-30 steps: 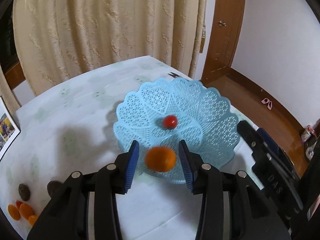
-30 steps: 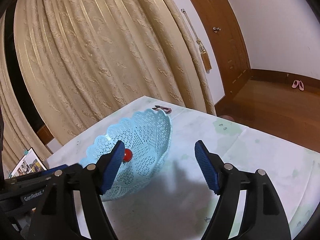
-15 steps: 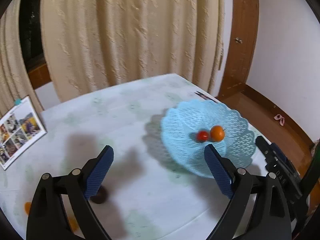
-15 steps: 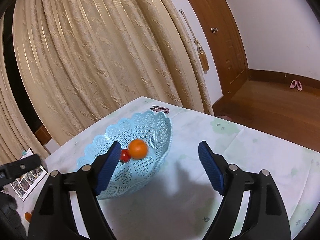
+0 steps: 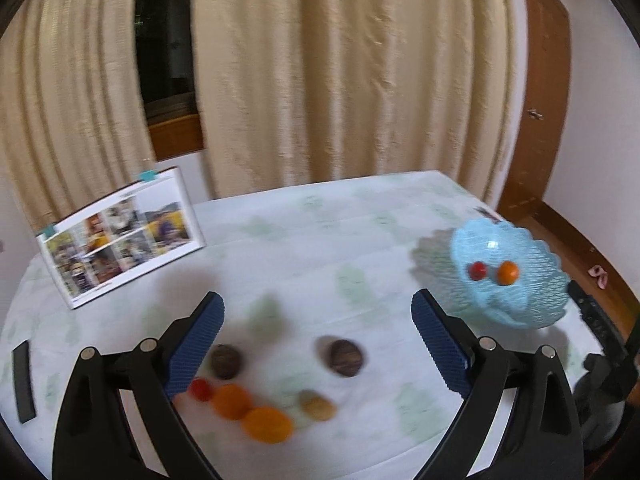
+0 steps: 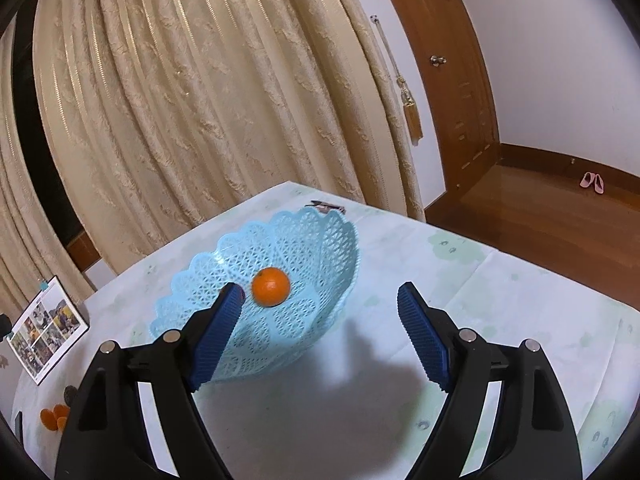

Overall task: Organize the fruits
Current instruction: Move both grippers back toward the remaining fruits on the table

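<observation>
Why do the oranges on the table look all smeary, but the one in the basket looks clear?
Left wrist view: motion blur smears the oranges on the table. Right wrist view: sharp, so the orange in the blue basket looks crisp; the gripper casts a dark shadow on the cloth.

Cream curtains [image 6: 200, 100], wooden door [image 6: 440, 60], white wall [image 6: 560, 60], wood floor [image 6: 540, 216].

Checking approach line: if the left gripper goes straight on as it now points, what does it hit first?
Probably the dark round fruit on the table, which lies about centred between the open jaws of the left gripper. The picture is blurred and depth is uncertain.
</observation>
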